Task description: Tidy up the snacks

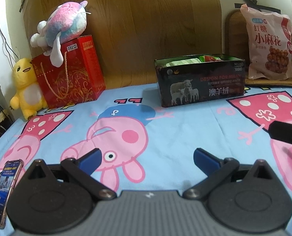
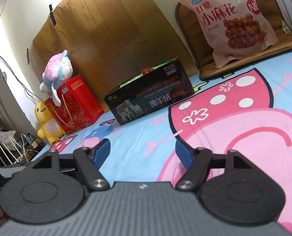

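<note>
A black open box [image 1: 200, 80] with sheep pictures stands on the cartoon bedsheet [image 1: 185, 122] and holds several snack packets [image 1: 193, 60]. It also shows in the right wrist view [image 2: 150, 96]. A large pink snack bag [image 1: 268, 43] leans upright at the back right on a brown mat; it also shows in the right wrist view [image 2: 230, 21]. My left gripper [image 1: 147, 158] is open and empty above the sheet, well short of the box. My right gripper [image 2: 143, 151] is open and empty, low over the sheet. Part of it shows at the right edge of the left wrist view [image 1: 287, 133].
A red gift bag [image 1: 69, 72] with a pink plush toy [image 1: 63, 27] on top stands at the back left, next to a yellow plush duck [image 1: 26, 88]. A phone [image 1: 3, 188] lies on the sheet near my left gripper. A wooden board [image 1: 146, 23] backs the bed.
</note>
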Demonstrator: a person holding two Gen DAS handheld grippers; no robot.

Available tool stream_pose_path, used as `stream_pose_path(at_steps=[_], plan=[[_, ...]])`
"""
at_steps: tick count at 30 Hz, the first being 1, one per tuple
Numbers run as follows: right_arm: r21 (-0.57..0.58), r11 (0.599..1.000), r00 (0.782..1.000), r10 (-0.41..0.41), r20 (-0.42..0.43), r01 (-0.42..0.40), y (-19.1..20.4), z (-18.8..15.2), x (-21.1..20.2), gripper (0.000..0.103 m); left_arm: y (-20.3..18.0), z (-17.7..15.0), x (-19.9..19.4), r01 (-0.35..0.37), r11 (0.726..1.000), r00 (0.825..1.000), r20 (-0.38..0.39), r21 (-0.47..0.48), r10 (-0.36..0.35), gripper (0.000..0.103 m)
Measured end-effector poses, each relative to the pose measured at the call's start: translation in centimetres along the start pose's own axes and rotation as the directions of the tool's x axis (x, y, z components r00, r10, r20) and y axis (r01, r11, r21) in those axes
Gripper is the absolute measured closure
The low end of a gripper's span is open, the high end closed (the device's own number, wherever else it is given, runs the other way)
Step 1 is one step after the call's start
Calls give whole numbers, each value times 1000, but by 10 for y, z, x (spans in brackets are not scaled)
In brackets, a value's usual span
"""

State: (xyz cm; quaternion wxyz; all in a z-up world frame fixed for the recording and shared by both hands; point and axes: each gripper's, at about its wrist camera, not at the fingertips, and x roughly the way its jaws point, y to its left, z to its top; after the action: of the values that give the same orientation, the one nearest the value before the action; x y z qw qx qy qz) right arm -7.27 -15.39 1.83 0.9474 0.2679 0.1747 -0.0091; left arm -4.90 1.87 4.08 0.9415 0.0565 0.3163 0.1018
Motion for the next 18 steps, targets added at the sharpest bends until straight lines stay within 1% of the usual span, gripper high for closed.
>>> stream_pose_path(at_steps=[9,18], plan=[[1,1000,1000,0,0,0,0,0,0,28,-2,-2,3,21,1000,999,-35,5,-21,0],[1,1000,1000,0,1,0,0,0,0,28,-3,-2,4,20,1000,999,-42,14,-19,0]])
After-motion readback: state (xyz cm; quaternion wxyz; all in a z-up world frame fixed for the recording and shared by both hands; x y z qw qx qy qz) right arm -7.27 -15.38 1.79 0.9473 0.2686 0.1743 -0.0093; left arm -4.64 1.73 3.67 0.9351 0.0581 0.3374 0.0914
